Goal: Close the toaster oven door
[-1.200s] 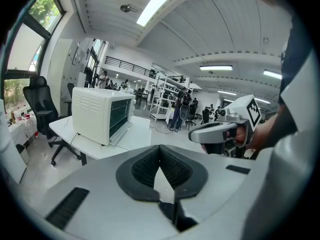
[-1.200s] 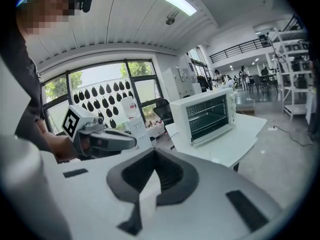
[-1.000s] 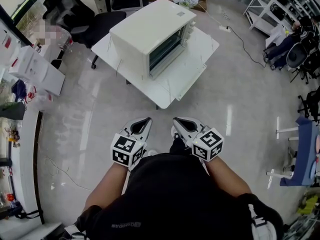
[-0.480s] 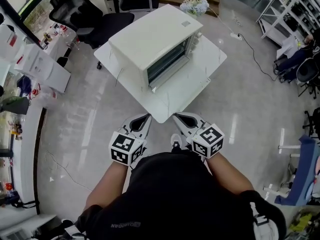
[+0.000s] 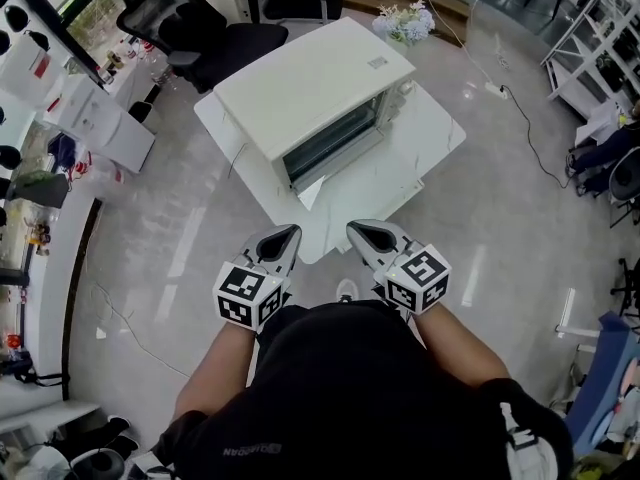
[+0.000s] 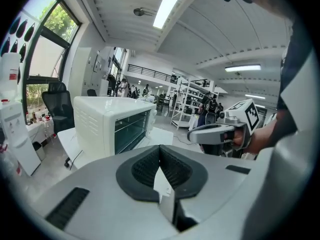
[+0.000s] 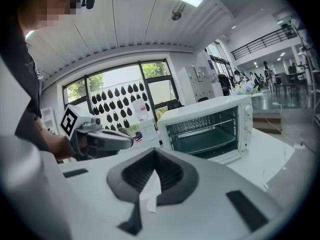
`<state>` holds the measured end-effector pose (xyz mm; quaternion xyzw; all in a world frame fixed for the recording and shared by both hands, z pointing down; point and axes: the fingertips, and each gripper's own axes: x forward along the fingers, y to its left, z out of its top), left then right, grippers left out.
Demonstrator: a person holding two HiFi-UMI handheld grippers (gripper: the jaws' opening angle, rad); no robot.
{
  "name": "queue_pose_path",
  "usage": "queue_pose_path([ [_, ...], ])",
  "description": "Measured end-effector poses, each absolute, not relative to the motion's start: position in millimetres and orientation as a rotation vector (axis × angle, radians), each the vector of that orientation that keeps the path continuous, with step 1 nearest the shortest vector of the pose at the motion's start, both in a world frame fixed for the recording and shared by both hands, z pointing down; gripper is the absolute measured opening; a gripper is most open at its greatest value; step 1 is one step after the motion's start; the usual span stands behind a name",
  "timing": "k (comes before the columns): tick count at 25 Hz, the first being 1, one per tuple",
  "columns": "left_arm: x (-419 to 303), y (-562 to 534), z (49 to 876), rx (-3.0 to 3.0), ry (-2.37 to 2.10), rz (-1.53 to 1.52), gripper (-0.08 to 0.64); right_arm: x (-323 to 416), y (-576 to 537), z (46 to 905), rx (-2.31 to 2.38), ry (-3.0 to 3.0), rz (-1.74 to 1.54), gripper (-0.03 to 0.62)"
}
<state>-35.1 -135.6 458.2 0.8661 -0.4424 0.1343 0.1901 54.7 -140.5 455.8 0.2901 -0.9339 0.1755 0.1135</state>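
- Head view, far left: the left gripper [image 5: 283, 238] is held out in front of the person. Its jaws are clenched on nothing, near the front corner of the table [image 5: 425, 158] and well short of the oven.
- Centre: the toaster oven [image 5: 310, 88] stands on that table. Its door [image 5: 311, 190] is folded down flat toward the person and the inside is open to view, so the closing is not yet done.
- Right: the right gripper [image 5: 368, 238] sits level with the other one, also clenched and empty.
- Likely trouble: a closed tip lifting the door from below could slip off its thin edge and let it drop back. A hard push could slide the oven back across the smooth tabletop. A half-hearted swing may leave the door ajar.
- Writing: the cubes on both grippers carry black-and-white square markers but no letters. A small label [image 5: 377, 63] on the oven's top is too small to read, and so is the print low on the person's black top [image 5: 340, 398].
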Motion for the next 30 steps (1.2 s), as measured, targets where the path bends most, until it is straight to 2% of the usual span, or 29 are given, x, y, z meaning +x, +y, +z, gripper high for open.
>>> queue_pose_path([
  [8,-33.9,-144.5,462.6,2.416,-1.308,0.420,0.003,56.9,-163.2,456.2,0.810,-2.767,0.447,0.002],
  [20,-71.7,-171.3,442.5,2.524,-1.211,0.453,0.003,24.1,-179.3,435.9,0.996,-2.756,0.413,0.003],
  [30,-61.3,-166.3,451.4,2.589,-1.067,0.491,0.003,33.5,-181.0,429.8,1.146,-2.701,0.374,0.009],
])
